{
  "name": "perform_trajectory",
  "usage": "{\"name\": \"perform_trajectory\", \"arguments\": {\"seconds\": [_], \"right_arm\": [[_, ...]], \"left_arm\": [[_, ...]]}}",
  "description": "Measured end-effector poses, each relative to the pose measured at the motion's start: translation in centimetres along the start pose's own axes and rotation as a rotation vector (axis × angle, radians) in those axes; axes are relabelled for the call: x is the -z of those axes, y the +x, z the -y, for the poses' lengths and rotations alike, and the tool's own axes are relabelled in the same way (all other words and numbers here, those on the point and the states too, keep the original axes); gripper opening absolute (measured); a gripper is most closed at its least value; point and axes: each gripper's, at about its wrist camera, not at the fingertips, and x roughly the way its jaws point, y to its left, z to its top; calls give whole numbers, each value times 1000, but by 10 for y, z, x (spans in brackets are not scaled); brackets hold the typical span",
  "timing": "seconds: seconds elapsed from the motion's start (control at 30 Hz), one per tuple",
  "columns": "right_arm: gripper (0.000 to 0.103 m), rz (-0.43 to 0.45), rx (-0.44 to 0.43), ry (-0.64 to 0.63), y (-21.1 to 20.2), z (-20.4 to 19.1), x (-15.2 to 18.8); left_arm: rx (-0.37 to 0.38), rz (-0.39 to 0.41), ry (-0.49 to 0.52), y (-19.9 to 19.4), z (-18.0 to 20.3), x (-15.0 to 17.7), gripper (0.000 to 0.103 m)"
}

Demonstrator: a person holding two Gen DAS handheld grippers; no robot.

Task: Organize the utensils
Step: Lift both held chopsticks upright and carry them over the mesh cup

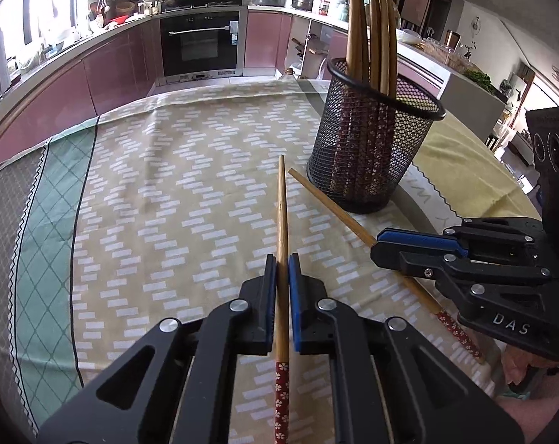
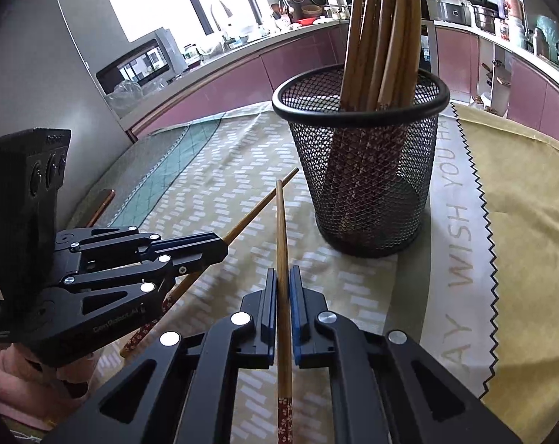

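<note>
My left gripper (image 1: pixel 282 259) is shut on a wooden chopstick (image 1: pixel 282 222) with a red flowered end; its tip points forward over the table. My right gripper (image 2: pixel 283 272) is shut on a second such chopstick (image 2: pixel 281 229). In the left wrist view the right gripper (image 1: pixel 375 246) comes in from the right with its chopstick (image 1: pixel 331 203). In the right wrist view the left gripper (image 2: pixel 225 249) comes in from the left with its chopstick (image 2: pixel 261 203). A black mesh cup (image 1: pixel 371 148) holding several upright chopsticks (image 1: pixel 371 29) stands just beyond both tips; it also shows in the right wrist view (image 2: pixel 371 185).
The table carries a patterned beige cloth (image 1: pixel 168 203) with a green and grey border (image 1: pixel 46 222) and a yellow cloth (image 2: pixel 519 240) to the right. Kitchen cabinets, an oven (image 1: pixel 199 42) and cluttered counters run behind the table.
</note>
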Motion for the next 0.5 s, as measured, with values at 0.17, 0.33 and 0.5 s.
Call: {"name": "perform_trajectory", "arguments": {"seconds": [0.17, 0.33, 0.5], "right_arm": [[6, 11, -47, 4, -8, -3, 1], [6, 38, -73, -1, -18, -7, -2], [6, 67, -96, -5, -29, -10, -5]], "left_arm": [[24, 16, -9, -9, -3, 0, 7], [47, 29, -17, -15, -4, -1, 7], [74, 50, -26, -24, -5, -3, 7]]}}
